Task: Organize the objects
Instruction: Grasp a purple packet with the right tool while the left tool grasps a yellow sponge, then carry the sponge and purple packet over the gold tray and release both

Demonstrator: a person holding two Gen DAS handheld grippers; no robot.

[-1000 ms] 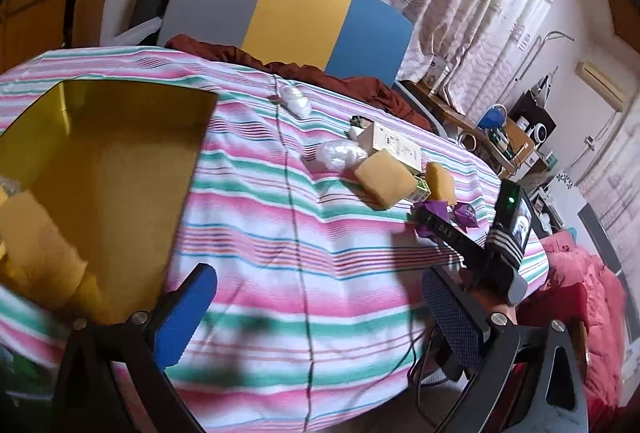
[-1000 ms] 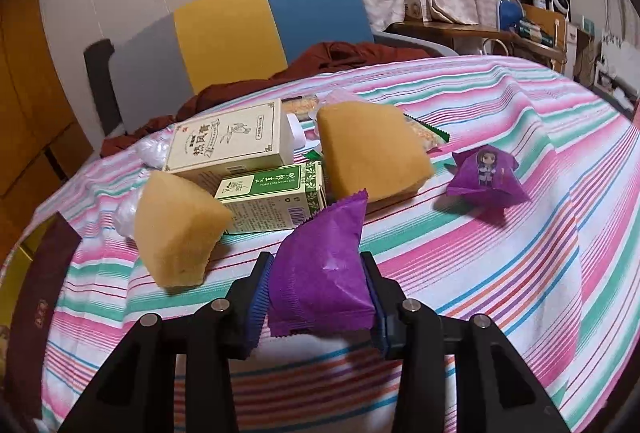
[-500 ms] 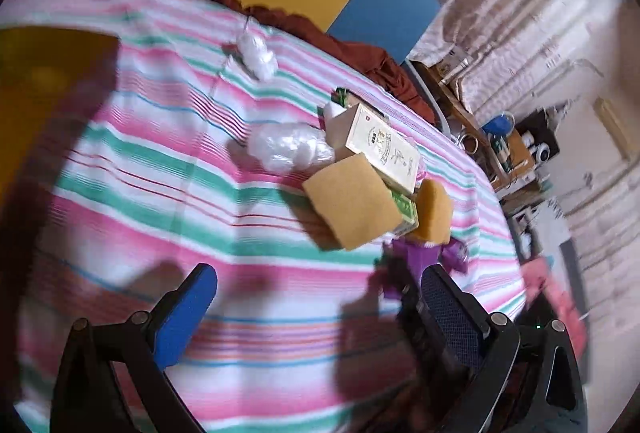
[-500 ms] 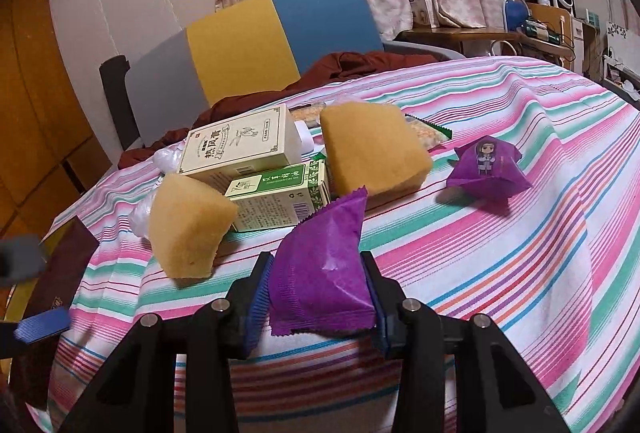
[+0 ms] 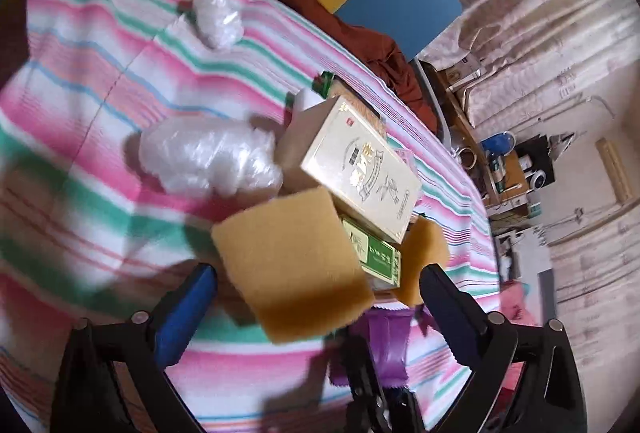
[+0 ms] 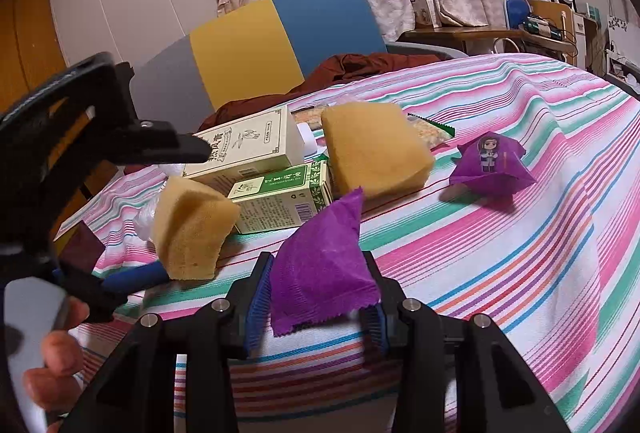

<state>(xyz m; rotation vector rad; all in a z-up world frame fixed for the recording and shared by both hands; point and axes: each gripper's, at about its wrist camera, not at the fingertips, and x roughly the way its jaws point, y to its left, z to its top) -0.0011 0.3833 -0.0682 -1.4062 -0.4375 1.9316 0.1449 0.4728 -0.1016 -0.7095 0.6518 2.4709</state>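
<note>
My right gripper (image 6: 316, 297) is shut on a purple snack packet (image 6: 322, 257) and holds it just above the striped tablecloth (image 6: 500, 253). My left gripper (image 5: 316, 297) is open, its fingers on either side of a yellow sponge (image 5: 292, 261), which also shows in the right wrist view (image 6: 192, 229). Behind it lie a cream box (image 5: 360, 165), a green box (image 5: 374, 253) and a second sponge (image 6: 374, 153). Another purple packet with a cartoon figure (image 6: 490, 167) lies to the right.
Two crumpled clear plastic bags (image 5: 208, 157) (image 5: 218, 17) lie on the cloth. A grey, yellow and blue chair (image 6: 256, 45) with brown cloth stands behind the table. A cluttered desk (image 6: 532, 21) is at the far right.
My left gripper has swung from the yellow container toward the pile and now straddles the near sponge. My right gripper has stayed put with the purple packet.
</note>
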